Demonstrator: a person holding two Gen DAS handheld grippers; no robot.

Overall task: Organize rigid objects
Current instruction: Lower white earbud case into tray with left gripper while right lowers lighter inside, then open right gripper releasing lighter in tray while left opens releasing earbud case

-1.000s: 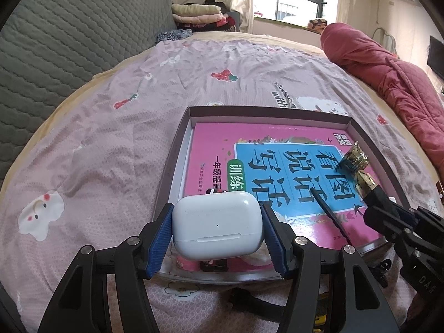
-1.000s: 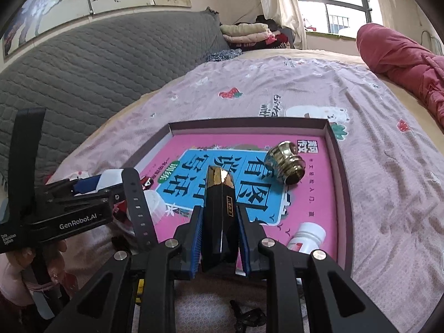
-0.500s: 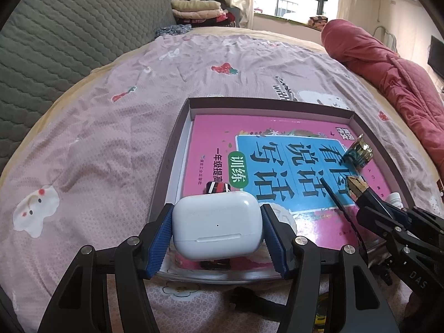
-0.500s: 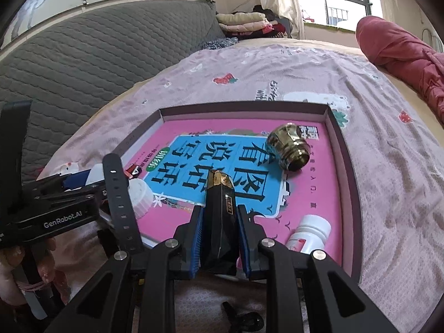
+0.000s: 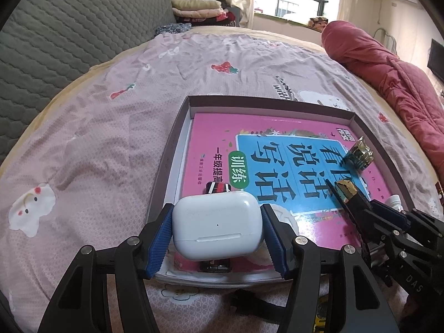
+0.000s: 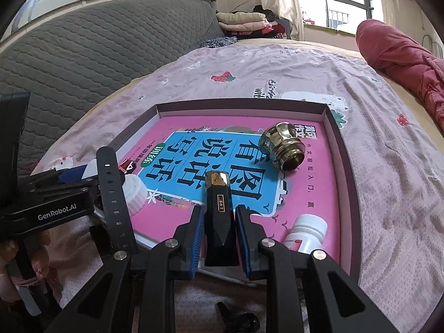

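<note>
My left gripper (image 5: pixel 217 229) is shut on a white earbuds case (image 5: pixel 217 227), held over the near left corner of the shallow brown box (image 5: pixel 177 136). My right gripper (image 6: pixel 218 223) is shut on a black faceted bar with a gold tip (image 6: pixel 219 211), held over the box's near edge (image 6: pixel 337 144); the bar also shows in the left wrist view (image 5: pixel 345 193). A pink and blue book (image 6: pixel 244 149) lies in the box. On it lie a gold metal fitting (image 6: pixel 281 149), a white bottle (image 6: pixel 305 234), a white round cap (image 6: pixel 134 191) and a small red-black item (image 5: pixel 217 187).
The box sits on a bed with a pink printed sheet (image 5: pixel 105 127). A grey quilted headboard (image 6: pixel 97 55) is at the left, a red quilt (image 5: pixel 388 66) at the right. A black watch strap (image 6: pixel 112 191) hangs by the left gripper. Small dark items (image 6: pixel 238 320) lie below the box.
Both grippers have drawn back a little toward the near edge of the box, each keeping its object. The objects in the box have not moved.
</note>
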